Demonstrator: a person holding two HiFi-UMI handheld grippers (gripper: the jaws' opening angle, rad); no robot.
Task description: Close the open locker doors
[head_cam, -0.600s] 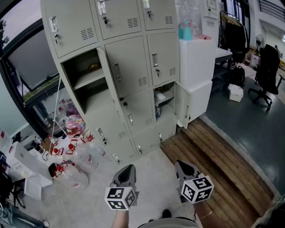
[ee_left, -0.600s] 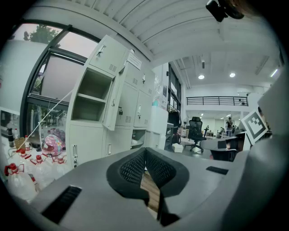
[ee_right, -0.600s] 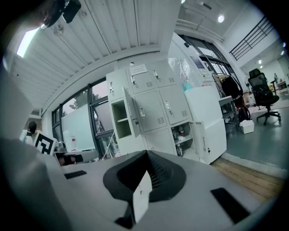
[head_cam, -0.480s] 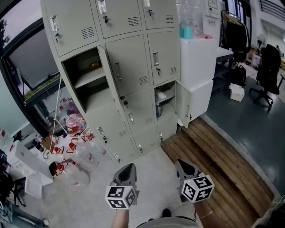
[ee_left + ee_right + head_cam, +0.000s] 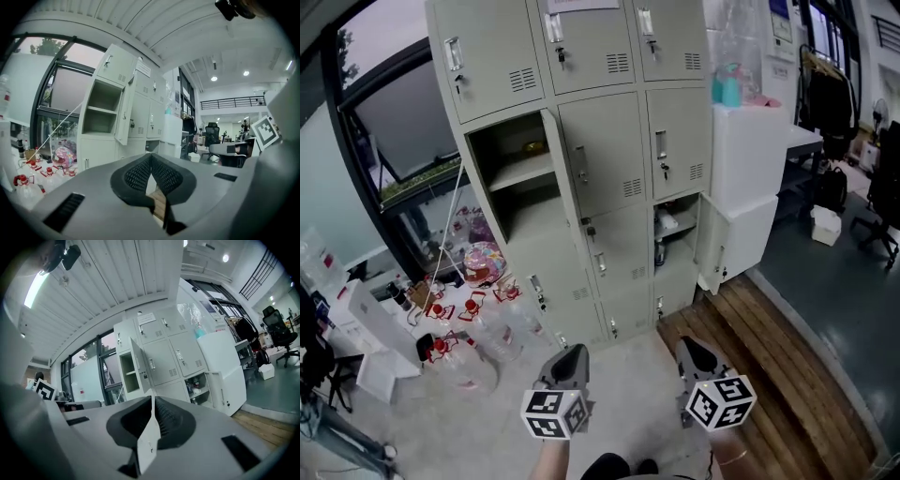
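Observation:
A grey bank of lockers point(image 5: 609, 141) stands ahead on the floor. Two of its doors hang open: a middle-row door at the left point(image 5: 564, 187) beside an empty shelved compartment point(image 5: 511, 169), and a lower door at the right point(image 5: 710, 246) beside a compartment holding small items. Both open doors also show in the left gripper view point(image 5: 124, 115) and the right gripper view point(image 5: 137, 364) point(image 5: 216, 389). My left gripper point(image 5: 570, 361) and right gripper point(image 5: 692, 352) are held low in front of me, well short of the lockers. Both are shut with nothing between the jaws.
Clear water jugs with red caps point(image 5: 455, 352) and a pink bundle point(image 5: 483, 261) clutter the floor left of the lockers. A white cabinet point(image 5: 750, 178) stands to the right, with wood decking point(image 5: 769, 375) before it. Office chairs stand far right.
The view has shifted: the lockers now sit further right and lower in the head view. Both grippers stay low in front of me, still shut.

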